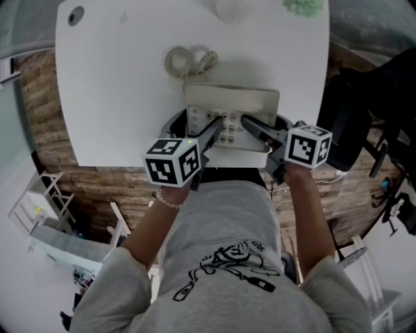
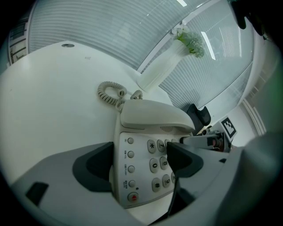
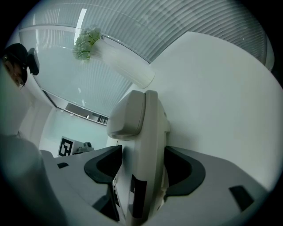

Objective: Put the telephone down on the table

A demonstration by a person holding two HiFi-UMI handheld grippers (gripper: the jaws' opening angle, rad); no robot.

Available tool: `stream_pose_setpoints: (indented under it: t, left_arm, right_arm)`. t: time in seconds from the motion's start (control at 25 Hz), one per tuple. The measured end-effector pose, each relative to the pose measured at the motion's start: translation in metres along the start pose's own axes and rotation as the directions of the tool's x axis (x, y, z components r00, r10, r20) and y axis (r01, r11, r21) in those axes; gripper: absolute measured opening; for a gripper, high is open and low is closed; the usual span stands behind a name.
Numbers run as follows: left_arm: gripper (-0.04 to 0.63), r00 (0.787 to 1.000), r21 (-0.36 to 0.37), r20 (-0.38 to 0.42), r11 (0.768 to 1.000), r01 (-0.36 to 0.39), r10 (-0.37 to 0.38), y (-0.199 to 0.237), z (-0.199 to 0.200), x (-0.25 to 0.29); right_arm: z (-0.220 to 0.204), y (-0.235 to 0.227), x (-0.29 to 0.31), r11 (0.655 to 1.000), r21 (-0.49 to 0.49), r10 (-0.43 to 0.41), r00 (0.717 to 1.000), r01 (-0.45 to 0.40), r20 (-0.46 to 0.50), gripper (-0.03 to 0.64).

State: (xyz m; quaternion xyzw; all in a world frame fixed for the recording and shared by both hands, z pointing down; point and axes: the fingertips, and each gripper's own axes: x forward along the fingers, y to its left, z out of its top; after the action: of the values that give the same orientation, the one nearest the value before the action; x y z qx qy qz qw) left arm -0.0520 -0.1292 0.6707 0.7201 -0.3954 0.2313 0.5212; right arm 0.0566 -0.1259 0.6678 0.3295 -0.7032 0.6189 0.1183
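The telephone is clamped over the bench by the fingers of the left gripper and right gripper. Whether it touches the bench cannot be told; set-down and release are judged outstanding.

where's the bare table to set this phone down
Widest bare patch: left half of the table, between the corner hole and the coiled cord. A narrower strip lies right of the telephone. Crowded: the middle, cord behind the telephone, vase at far edge.

Room: you stand at a white table on a brown wooden floor.
Beyond your fingers, white blinds cover the window.
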Motion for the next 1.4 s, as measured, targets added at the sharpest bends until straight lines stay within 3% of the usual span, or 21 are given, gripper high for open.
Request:
stream_pose_setpoints:
  t: [1.2, 1.4]
  left_arm:
    - [0.376, 1.0, 0.04, 0.003, 0.999, -0.029, 0.029, 0.003, -0.001, 0.002]
    - [0.376, 1.0, 0.049, 0.006, 0.998, -0.025, 0.025, 0.002, 0.002, -0.002]
  right_arm:
    - [0.0, -0.004, 0.004, 0.996, -0.008, -0.09, 0.996, 0.09, 0.026, 0.313]
    - [0.007, -0.006, -0.006, 0.99, -0.037, -0.136, 0.989, 0.139, 0.064, 0.313]
